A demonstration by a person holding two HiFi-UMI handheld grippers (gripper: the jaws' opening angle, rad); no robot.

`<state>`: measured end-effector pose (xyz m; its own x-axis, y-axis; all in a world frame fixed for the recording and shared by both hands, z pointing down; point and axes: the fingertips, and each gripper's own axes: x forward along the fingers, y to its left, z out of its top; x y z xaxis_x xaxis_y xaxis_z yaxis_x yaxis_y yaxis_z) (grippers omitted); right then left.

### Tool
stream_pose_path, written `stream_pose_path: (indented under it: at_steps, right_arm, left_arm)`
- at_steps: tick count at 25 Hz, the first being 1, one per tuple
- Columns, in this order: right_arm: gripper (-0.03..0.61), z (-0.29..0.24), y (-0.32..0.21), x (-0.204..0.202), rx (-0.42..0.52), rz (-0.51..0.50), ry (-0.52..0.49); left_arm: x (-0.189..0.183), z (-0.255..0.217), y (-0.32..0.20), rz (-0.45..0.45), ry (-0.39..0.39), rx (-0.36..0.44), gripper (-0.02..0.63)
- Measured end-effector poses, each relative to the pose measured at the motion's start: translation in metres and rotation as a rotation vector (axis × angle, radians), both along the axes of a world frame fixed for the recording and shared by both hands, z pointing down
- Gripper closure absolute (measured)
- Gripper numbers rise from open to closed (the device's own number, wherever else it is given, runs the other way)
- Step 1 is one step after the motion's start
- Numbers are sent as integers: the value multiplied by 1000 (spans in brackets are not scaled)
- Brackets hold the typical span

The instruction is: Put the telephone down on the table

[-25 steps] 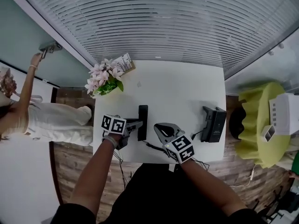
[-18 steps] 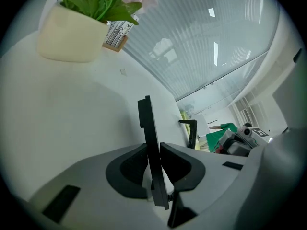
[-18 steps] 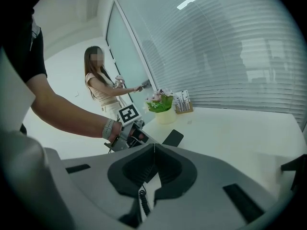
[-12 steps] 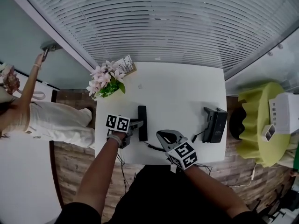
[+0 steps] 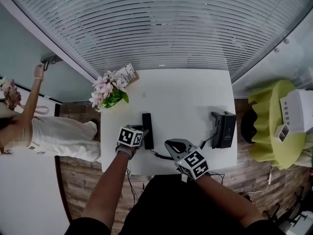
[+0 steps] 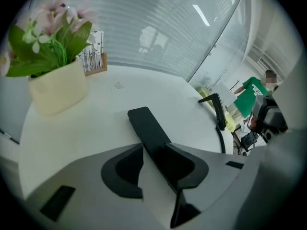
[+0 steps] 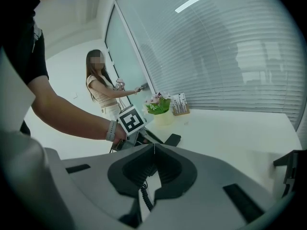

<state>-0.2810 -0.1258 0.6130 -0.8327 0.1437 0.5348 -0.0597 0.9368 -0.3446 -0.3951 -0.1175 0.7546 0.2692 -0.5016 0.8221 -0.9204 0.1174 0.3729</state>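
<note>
Head view: telephone handset (image 5: 147, 129) lies flat on the bench (image 5: 190, 92) at the left tool (image 5: 141, 133) tips; right tool (image 5: 172, 145) nearby, apart from it.
Left gripper view: jaws opening, handset between them, released.
Right gripper view: jaws clenched tip to tip; coiled cord (image 7: 144, 195) beneath.

You wear a black top (image 5: 161, 204) with short sleeves, the left sleeve (image 5: 80, 225) and the right sleeve (image 5: 257, 226) both ending above your elbows. A pale band (image 7: 111, 130) circles your left wrist.
</note>
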Motion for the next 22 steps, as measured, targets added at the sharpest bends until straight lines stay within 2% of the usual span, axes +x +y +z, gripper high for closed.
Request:
stream_pose_path:
  at_steps: [4,8,11,17,22]
  right_arm:
    - [555,-4,-5,3,4,16,-12]
    - [555,-14,-14,12,24,34,-38]
    - [555,-30,-24,21,45,59,-76]
    - [555,-75,-44,39,117,104,-185]
    - [555,-129,-59,64,191,104,-295]
  left_arm:
    - [-6,2,0,-8,-89,16,469]
    - [-14,-24,-1,-78,-152,103,456]
    - [0,-67,-8,-68,-141,231,456]
    - [67,-185,-30,83,-199,555,457]
    - [123,-264,-44,100,-195,723,459]
